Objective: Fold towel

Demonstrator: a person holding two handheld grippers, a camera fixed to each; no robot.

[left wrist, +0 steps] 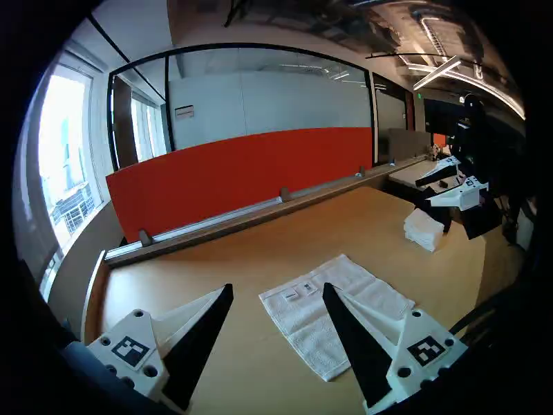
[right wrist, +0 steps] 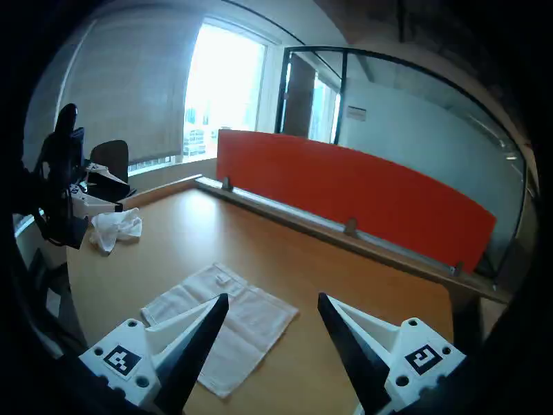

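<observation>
Wooden desk runs under both grippers, light tan, backed by an orange divider panel on a metal rail. White towel lies flat and spread on the desk, small tags near its far edge, just below and between the fingers. Left gripper is wide open, nothing held. Right gripper is likewise spread wide and empty above the same towel. Folded white cloth stack sits farther along the desk. Crumpled white cloth sits near the desk edge. Bright window, glass partition, ceiling strip light.
</observation>
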